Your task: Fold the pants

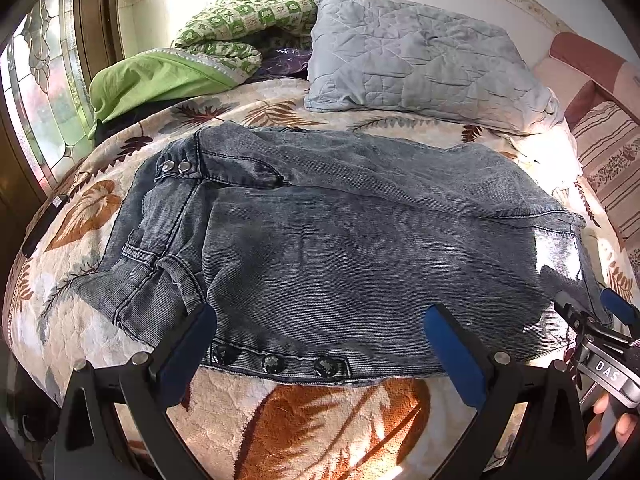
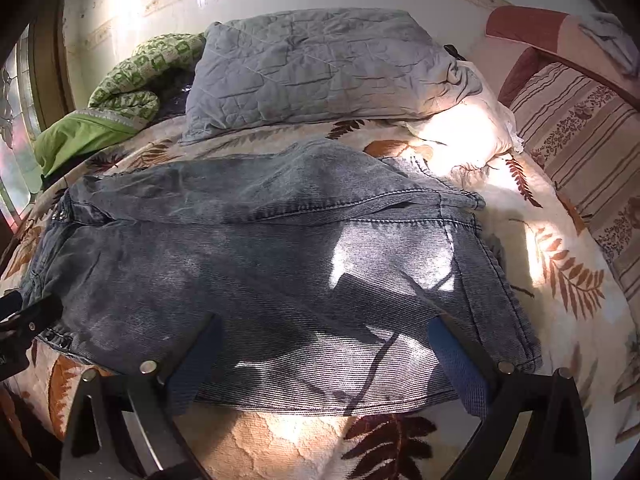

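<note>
Grey-blue denim pants (image 1: 340,240) lie folded into a compact stack on the leaf-patterned bedspread (image 1: 332,420); they also show in the right wrist view (image 2: 260,264). Snap buttons line the near hem and the left waistband. My left gripper (image 1: 320,340) is open, its blue pads (image 1: 192,352) just above the near edge of the pants, holding nothing. My right gripper (image 2: 324,352) is open over the near right part of the pants, empty. The right gripper also shows at the right edge of the left wrist view (image 1: 600,320).
A grey-blue quilted pillow (image 1: 416,60) lies behind the pants. A green patterned blanket (image 1: 208,44) is heaped at the back left by a window (image 1: 44,92). A striped cushion (image 2: 580,152) lies at the right. Wall runs behind the bed.
</note>
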Available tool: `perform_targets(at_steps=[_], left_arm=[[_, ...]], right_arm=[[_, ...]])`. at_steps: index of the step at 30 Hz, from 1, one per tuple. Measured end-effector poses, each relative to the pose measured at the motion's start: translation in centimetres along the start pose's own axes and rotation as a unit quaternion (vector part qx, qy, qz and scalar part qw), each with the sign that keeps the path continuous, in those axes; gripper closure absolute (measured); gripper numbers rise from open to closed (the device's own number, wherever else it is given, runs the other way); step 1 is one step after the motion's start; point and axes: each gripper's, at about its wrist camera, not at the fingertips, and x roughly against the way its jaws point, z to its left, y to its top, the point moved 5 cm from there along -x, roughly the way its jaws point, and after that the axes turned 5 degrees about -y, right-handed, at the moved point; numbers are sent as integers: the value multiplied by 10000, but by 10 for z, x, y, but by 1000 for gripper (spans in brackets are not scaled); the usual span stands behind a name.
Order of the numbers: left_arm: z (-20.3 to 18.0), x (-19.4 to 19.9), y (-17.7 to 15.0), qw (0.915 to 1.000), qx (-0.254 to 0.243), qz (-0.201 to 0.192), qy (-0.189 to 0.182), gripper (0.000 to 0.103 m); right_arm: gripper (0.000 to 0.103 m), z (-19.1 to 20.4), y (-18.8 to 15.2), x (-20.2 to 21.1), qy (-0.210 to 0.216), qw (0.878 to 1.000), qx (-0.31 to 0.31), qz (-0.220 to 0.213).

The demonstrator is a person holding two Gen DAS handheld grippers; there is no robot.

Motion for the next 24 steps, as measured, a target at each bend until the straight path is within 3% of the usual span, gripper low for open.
perform_targets(at_steps=[24], left_arm=[[7,0,-3,9999,120,79,-14,0]], right_arm=[[0,-7,-4,0,71,9999,-107,46]])
